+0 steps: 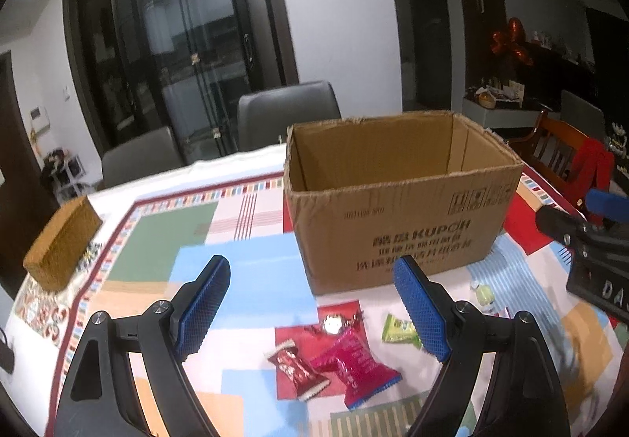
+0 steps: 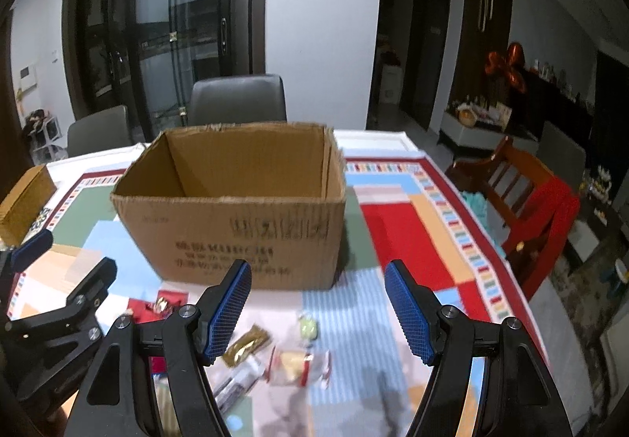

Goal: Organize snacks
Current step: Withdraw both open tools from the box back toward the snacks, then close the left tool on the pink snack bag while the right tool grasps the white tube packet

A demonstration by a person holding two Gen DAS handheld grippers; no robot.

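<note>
Place: a home, its dining room at night.
Table: a dining table (image 2: 397, 236) under a patchwork-print cloth, snacks scattered on it.
Seating: two grey upholstered chairs (image 2: 238, 99) stood at the far edge; a wooden chair (image 2: 523, 201) with a red garment stood at the right edge.
Doors: dark-framed glass doors (image 1: 184, 44) reflected ceiling lights.
Decor: a red foil balloon (image 2: 507, 63) hung above a cluttered sideboard (image 2: 479, 122).
</note>
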